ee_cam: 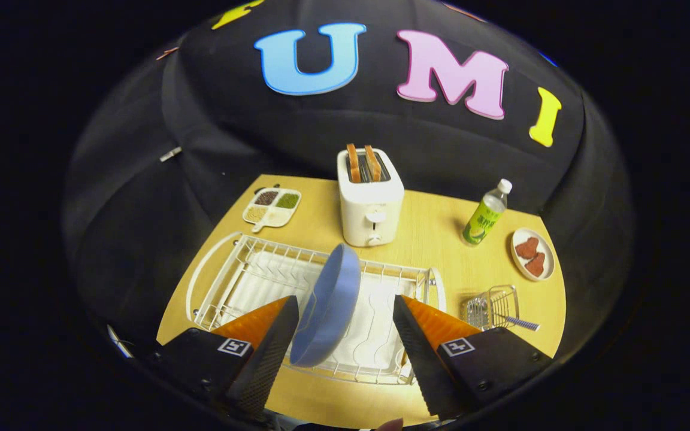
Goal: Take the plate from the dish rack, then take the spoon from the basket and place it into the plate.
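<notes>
A blue plate [328, 302] stands on edge, tilted, in the white wire dish rack [243, 272]. My gripper [345, 299] is open above the rack, and the plate sits between its fingers, close to the left one and well apart from the right one. To the right of the rack is a small wire basket [484, 308]. A spoon with a striped handle [523, 324] lies in the basket, the handle sticking out to the right.
On the wooden table beyond the rack stands a white toaster [371, 206] with two slices of toast. Right of it are a green-labelled bottle [485, 215] and a small dish of red pieces [533, 254]. A divided tray of grains [273, 208] lies at the back left.
</notes>
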{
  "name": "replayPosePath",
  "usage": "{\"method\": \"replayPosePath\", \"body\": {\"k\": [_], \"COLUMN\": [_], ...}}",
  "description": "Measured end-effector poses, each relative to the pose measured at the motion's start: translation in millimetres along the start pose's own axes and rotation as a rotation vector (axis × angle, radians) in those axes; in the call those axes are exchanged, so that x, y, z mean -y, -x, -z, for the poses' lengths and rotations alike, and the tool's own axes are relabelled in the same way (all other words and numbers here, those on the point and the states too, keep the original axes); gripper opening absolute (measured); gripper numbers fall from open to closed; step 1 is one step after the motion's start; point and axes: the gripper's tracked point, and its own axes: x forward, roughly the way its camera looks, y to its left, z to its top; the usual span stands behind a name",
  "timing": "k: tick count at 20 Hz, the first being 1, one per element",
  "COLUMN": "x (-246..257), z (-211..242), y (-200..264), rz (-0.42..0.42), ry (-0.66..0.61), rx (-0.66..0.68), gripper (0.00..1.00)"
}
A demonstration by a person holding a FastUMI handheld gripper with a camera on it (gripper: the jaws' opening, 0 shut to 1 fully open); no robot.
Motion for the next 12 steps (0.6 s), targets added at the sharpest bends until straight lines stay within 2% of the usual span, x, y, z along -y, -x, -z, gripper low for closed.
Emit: {"method": "replayPosePath", "body": {"k": [4,7,8,12], "x": [-5,-5,-1,3], "z": [15,21,27,40], "y": [-33,-49,-55,-66], "rz": [0.05,0.095,0.122,0.211], "ry": [-0.094,-0.099,-0.093,-0.113], "rx": [-0.111,-0.157,-0.189,-0.297], "gripper": [0.93,0.77,0.74,0.45]}}
